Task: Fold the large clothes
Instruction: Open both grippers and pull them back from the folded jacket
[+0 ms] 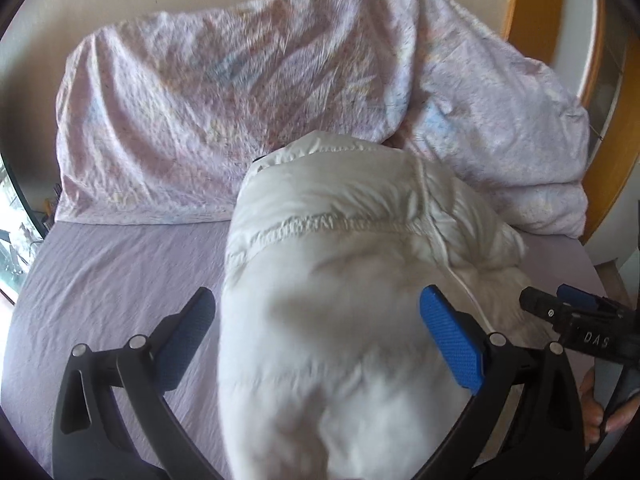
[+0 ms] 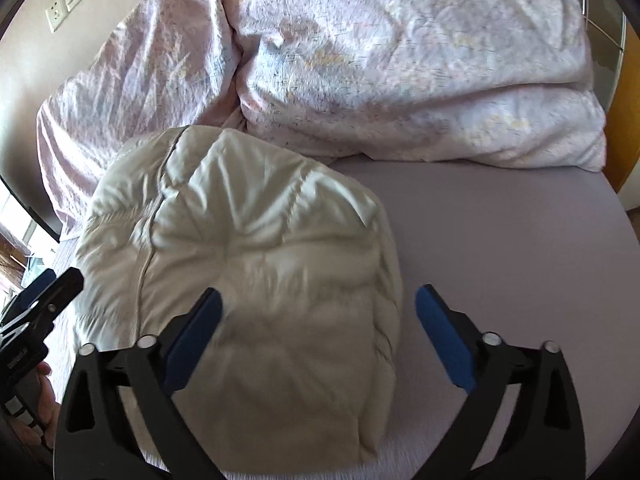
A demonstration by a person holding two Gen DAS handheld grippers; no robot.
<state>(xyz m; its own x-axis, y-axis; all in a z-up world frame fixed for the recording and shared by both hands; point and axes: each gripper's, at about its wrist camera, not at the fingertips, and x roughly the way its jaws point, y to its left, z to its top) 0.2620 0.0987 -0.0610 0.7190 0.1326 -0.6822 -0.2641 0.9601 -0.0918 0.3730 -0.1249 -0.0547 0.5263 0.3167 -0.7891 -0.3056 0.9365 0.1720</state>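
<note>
Folded white puffer jacket (image 2: 256,280), lilac bedsheet (image 2: 500,248)

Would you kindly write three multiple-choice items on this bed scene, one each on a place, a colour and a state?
1. Where does the white puffer jacket lie?
A. on the lilac bed sheet
B. on a wooden chair
C. in a basket

2. What colour are the pads of the right hand-held gripper?
A. red
B. blue
C. yellow

3. How does the jacket lie?
A. spread flat with sleeves out
B. hanging on a hook
C. folded into a compact bundle

Key: 1 A, the sheet shows all round it; 2 B, both pads are blue; 3 C, no sleeve sticks out in the right wrist view.
</note>
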